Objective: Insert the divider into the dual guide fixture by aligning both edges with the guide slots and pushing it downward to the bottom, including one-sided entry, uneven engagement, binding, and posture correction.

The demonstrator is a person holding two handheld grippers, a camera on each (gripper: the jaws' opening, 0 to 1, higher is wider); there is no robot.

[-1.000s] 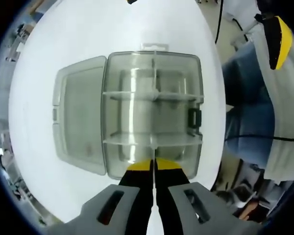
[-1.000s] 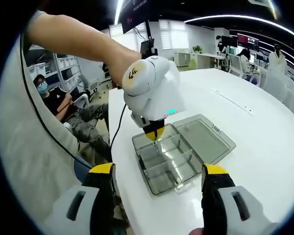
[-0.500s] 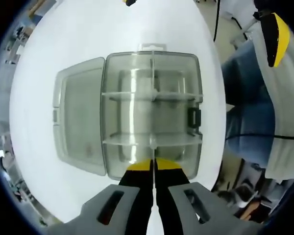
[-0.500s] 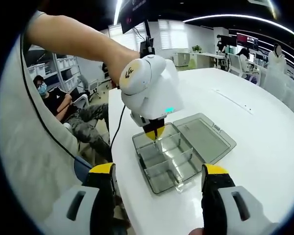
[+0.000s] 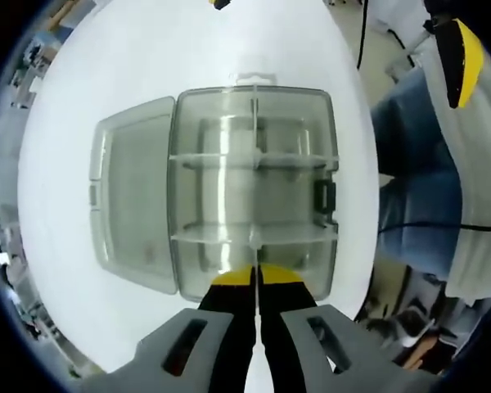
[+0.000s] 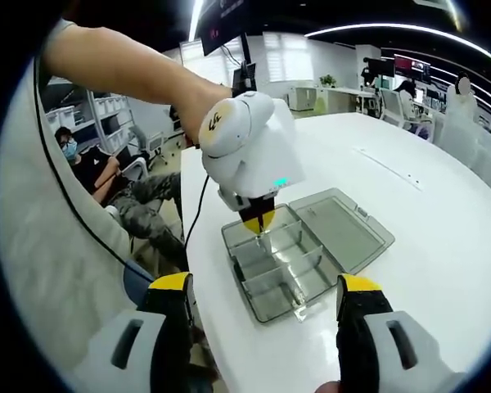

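Box (image 5: 254, 192) of clear grey plastic sits on the white tabletop (image 5: 188, 49), with its lid (image 5: 131, 205) swung open and lying flat beside it. Inside the box, two cross walls and one long thin wall split it into small rooms. The long thin wall is the divider (image 5: 254, 139), and it stands upright down the middle of the box. In the left gripper view, the left gripper (image 5: 256, 278) hangs right over the near end of the divider. Its yellow tips are almost together, with a thin gap between them, and the top edge of the divider seems to be pinched there, though it is hard to be sure. In the right gripper view, the right gripper (image 6: 262, 299) is wide open and holds nothing. It is well apart from the box (image 6: 286, 262), near the tabletop's edge. A person's arm (image 6: 131, 65) reaches in to hold the left gripper (image 6: 255, 223) above the box.
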